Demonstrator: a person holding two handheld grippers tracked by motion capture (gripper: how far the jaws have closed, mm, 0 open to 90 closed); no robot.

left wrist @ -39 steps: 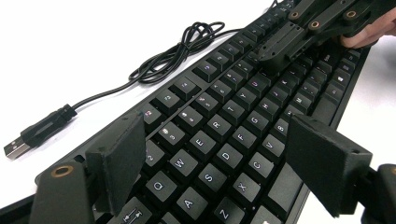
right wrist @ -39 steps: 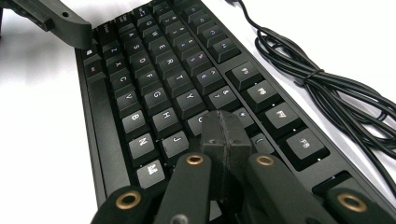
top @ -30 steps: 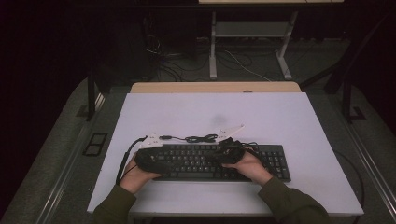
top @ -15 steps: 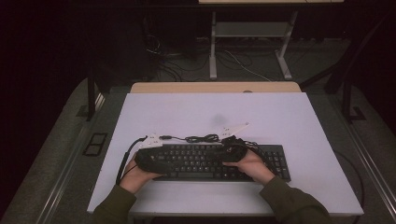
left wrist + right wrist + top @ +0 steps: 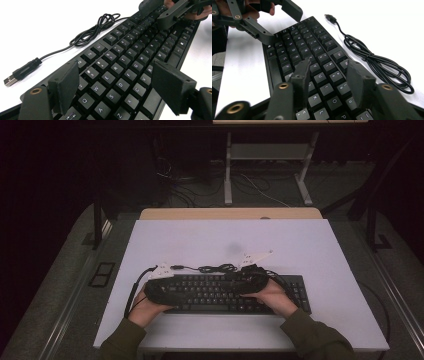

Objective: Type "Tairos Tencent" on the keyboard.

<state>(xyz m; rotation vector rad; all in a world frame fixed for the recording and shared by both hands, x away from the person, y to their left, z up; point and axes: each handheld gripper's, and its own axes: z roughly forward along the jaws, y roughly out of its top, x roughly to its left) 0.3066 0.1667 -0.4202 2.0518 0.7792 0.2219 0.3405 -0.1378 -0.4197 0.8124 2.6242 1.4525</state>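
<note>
A black keyboard (image 5: 220, 295) lies near the front edge of the white table (image 5: 300, 245). Its cable (image 5: 216, 268) is coiled just behind it, and the USB plug (image 5: 11, 80) lies loose on the table. My left gripper (image 5: 175, 287) hovers over the keyboard's left end, jaws wide apart above the letter keys (image 5: 116, 67). My right gripper (image 5: 242, 282) is over the middle-right keys. Its jaws (image 5: 329, 65) have just been opening and stand apart, with only keys beneath them. Each gripper view shows the other gripper farther along the keyboard: the right gripper (image 5: 170, 12) and the left gripper (image 5: 280, 25).
A wooden desk edge (image 5: 230, 213) butts against the table's far side. Beyond it are metal legs and floor cables (image 5: 260, 190). The table's back half is bare white surface. The coiled cable (image 5: 377, 65) lies close along the keyboard's far edge.
</note>
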